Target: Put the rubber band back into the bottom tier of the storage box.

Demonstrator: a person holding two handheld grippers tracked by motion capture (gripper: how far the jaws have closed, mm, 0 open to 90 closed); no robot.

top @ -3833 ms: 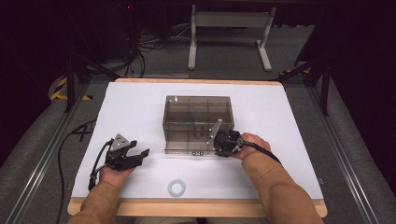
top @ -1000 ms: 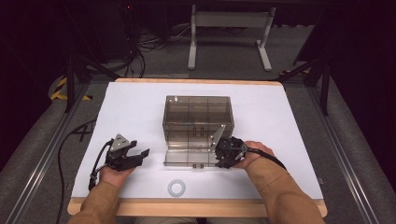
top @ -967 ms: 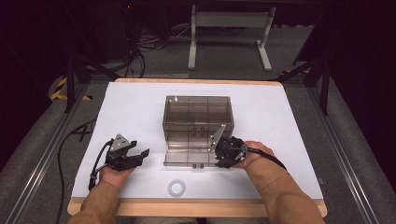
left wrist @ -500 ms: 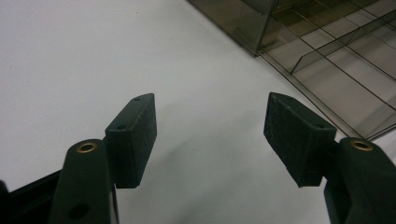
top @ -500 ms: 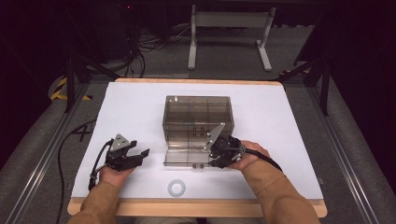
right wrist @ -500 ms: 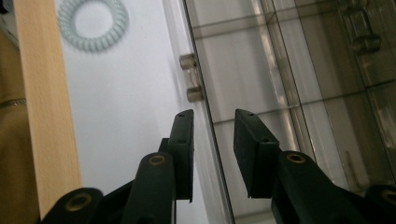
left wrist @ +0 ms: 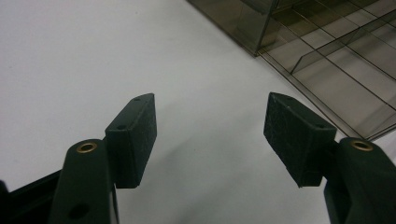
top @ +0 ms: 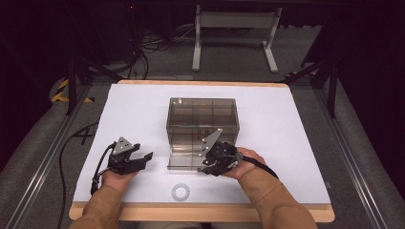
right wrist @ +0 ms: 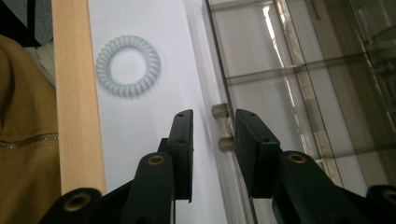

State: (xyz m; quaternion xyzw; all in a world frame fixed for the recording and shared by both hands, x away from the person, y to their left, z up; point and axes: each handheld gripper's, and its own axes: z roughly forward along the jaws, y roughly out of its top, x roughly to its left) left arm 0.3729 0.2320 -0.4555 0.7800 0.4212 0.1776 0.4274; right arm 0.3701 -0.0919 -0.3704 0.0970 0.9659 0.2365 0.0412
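Note:
A smoky clear box stands mid-table with its low drawer pulled out toward me. My right gripper is at the drawer's front right. In the right gripper view its jaws straddle the drawer's front wall and two small handle studs. They stand narrowly apart, with a gap at the left pad. My left gripper rests on the table left of the drawer, with its jaws wide open and nothing between them. The drawer's compartments look empty.
A pale spiral hair tie lies on the white mat near the wooden front edge. Dark floor, cables and a metal stand surround the table.
My right gripper has shifted a little left along the drawer front and slightly up. The left gripper has stayed where it was.

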